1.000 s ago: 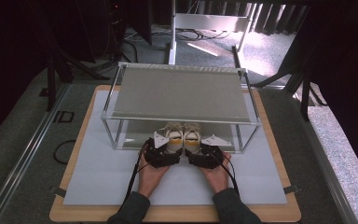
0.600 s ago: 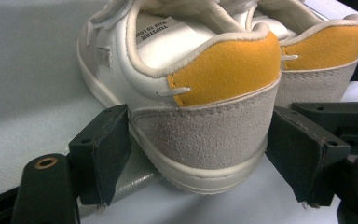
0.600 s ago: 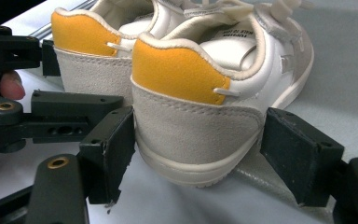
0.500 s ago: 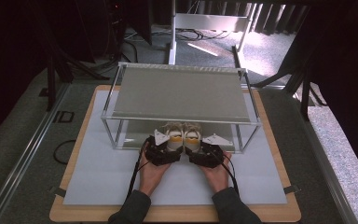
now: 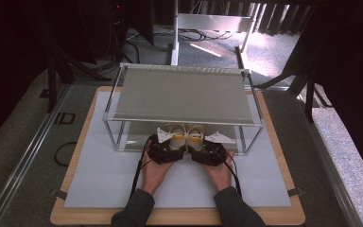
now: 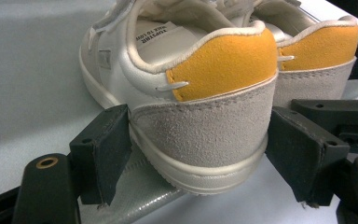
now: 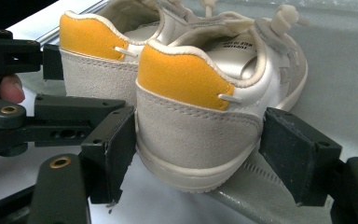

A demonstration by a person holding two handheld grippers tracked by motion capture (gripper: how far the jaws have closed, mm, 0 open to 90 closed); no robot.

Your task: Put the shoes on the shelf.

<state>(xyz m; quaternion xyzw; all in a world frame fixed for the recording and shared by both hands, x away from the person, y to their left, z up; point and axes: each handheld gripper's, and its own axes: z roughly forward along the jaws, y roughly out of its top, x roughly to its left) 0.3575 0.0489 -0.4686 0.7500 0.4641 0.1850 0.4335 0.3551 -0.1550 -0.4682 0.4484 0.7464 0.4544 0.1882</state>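
We judge the two small white leather sneakers with orange suede heel tabs (image 6: 223,65) (image 7: 186,79) light and soft-walled, firmest at the grey heel counter. They sit side by side under the metal-framed shelf rack (image 5: 184,94). Each heel lies between the jaws of our left gripper (image 6: 200,154) and right gripper (image 7: 198,154), which clamp it.

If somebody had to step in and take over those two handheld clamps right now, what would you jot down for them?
Left gripper: jaws on both sides of the left shoe heel, touching it.
Right gripper: same on the right shoe.
Both shoes stand side by side at the front edge of the metal rack, under its shelf, heels toward the person.
Done: heels grasped.
Left: probably moving the pair; direction can't be told.
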